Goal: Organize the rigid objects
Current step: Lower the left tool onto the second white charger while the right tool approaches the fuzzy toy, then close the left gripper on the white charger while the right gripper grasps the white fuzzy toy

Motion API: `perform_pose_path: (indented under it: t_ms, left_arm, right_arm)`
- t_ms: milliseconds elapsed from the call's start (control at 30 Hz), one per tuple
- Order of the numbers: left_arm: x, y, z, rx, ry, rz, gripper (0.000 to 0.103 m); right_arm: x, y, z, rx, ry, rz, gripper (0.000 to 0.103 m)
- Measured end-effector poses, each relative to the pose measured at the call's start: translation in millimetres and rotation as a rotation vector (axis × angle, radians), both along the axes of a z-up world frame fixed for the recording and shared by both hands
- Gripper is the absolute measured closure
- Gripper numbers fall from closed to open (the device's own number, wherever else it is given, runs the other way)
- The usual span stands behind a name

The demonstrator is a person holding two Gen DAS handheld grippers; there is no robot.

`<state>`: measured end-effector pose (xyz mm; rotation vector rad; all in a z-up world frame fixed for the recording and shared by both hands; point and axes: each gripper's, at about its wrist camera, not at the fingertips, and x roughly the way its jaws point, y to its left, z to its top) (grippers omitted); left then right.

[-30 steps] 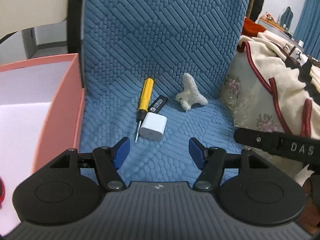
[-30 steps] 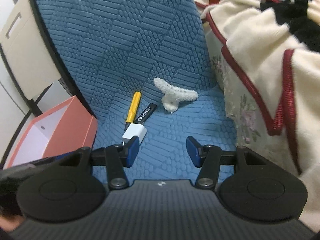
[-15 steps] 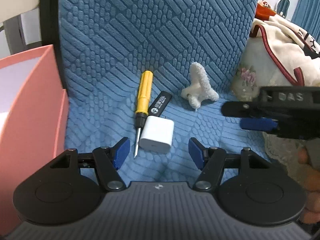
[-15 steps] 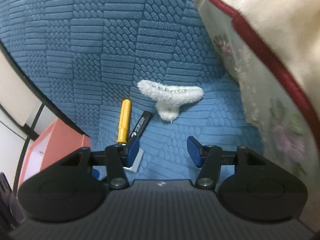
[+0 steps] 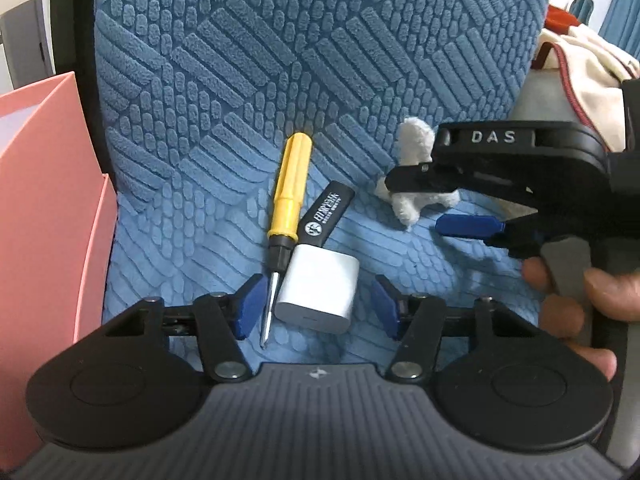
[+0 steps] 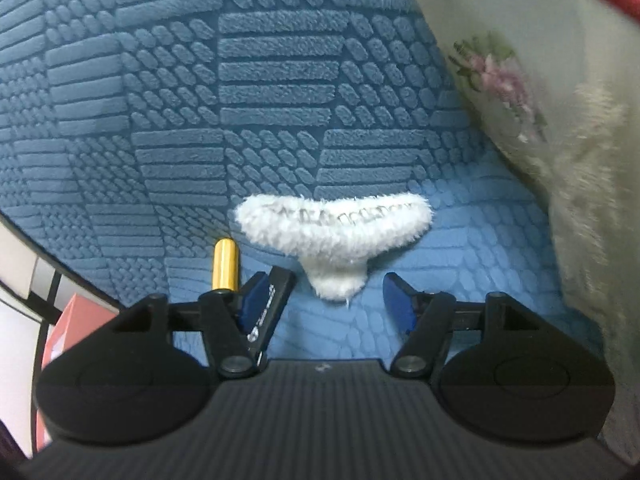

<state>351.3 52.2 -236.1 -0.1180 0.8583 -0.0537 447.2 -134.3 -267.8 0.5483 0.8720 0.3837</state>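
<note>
On the blue quilted seat lie a white charger cube [image 5: 318, 289], a yellow-handled screwdriver [image 5: 287, 204], a black USB stick [image 5: 328, 219] and a white fluffy piece [image 5: 412, 168]. My left gripper [image 5: 316, 307] is open, its jaws on either side of the charger cube and the screwdriver tip. My right gripper [image 6: 326, 303] is open just in front of the fluffy piece [image 6: 334, 232], whose lower tip sits between the jaws. In the right wrist view the screwdriver handle [image 6: 226, 266] and the USB stick [image 6: 266, 312] show beside the left fingertip [image 6: 252, 300]. The right gripper also shows in the left wrist view [image 5: 460, 200].
A pink open box [image 5: 48, 216] stands left of the seat. A cream blanket with red trim [image 5: 580, 56] and a floral cushion [image 6: 516, 92] lie on the right. The seat back [image 5: 304, 40] rises behind the objects.
Both grippers have moved forward. The left now straddles the charger cube. The right has closed in on the fluffy piece and entered the left wrist view further.
</note>
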Motion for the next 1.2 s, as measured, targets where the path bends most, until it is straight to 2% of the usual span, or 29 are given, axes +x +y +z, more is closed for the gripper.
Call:
perform_pose_path:
  t_ms: [100,333,433,467,500,767,967,1200]
  left_arm:
    - [3,-2,-2,0.004,0.009,-0.016,0.045]
    - [1,-13,-10,0.106,-0.03,-0.055,0.046]
    - [3,-12,-17,0.117,-0.027,-0.05,0.046]
    - [5,-10,-21,0.103,-0.011,-0.041,0.046]
    - [5,-9,-23,0.099,-0.022,-0.036,0.046]
    - [4,-8,-26,0.068,-0.016,-0.022,0.047]
    - [-2,-5,-24,0.042,-0.004,-0.024,0.047]
    - [-32,6,-19,0.022,0.004,-0.022,0.048]
  right_arm:
    - [5,4,-1,0.004,-0.006,-0.003,0.037]
    - [16,11,-3,-0.044,-0.035,-0.028,0.042]
    - [20,15,-4,-0.032,-0.034,-0.004,0.049]
    - [20,16,-4,-0.037,-0.033,0.003,0.056]
    - [20,17,-3,-0.047,-0.031,0.003,0.068]
    - [17,12,8,-0.035,-0.017,0.022,0.069]
    - [-1,14,19,-0.11,0.01,0.056,0.069]
    - [-47,7,30,-0.191,0.023,0.094,0.069]
